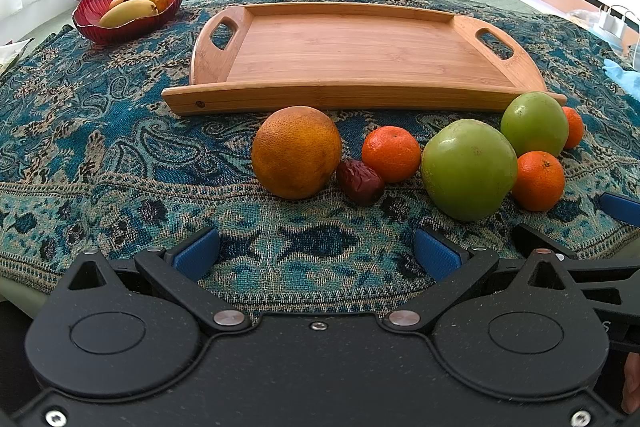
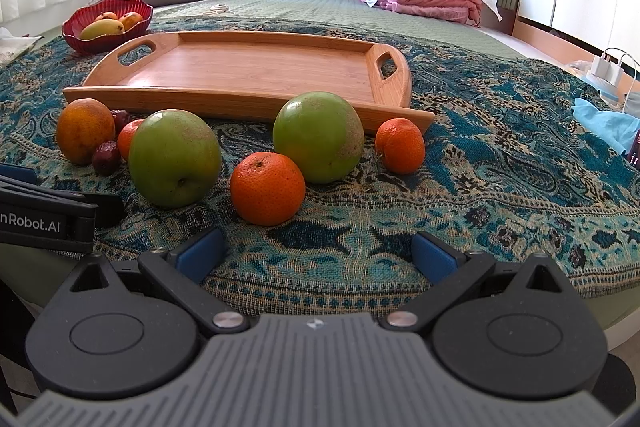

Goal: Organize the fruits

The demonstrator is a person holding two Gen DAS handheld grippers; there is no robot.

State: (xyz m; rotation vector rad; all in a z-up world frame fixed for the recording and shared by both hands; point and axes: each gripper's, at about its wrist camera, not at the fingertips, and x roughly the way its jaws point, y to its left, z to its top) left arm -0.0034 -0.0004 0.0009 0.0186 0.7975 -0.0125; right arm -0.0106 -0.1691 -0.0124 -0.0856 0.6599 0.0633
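Observation:
An empty wooden tray (image 1: 360,47) (image 2: 248,67) lies on the patterned cloth. In front of it sit a large orange (image 1: 296,151) (image 2: 85,130), a red date (image 1: 360,181) (image 2: 106,157) with a second date (image 2: 121,119) behind it, three tangerines (image 1: 391,154) (image 2: 267,188), (image 1: 538,180) (image 2: 400,145), (image 1: 573,127) and two green apples (image 1: 469,169) (image 2: 174,157), (image 1: 534,124) (image 2: 319,137). My left gripper (image 1: 316,257) is open and empty, short of the orange and date. My right gripper (image 2: 318,255) is open and empty, just short of the nearest tangerine.
A red bowl (image 1: 128,7) (image 2: 106,23) with a mango and other fruit stands at the back left. Pillows and folded pink bedding (image 2: 436,1) lie at the bed's far side. A charger (image 2: 608,67) and blue cloth (image 2: 604,123) sit at the right edge.

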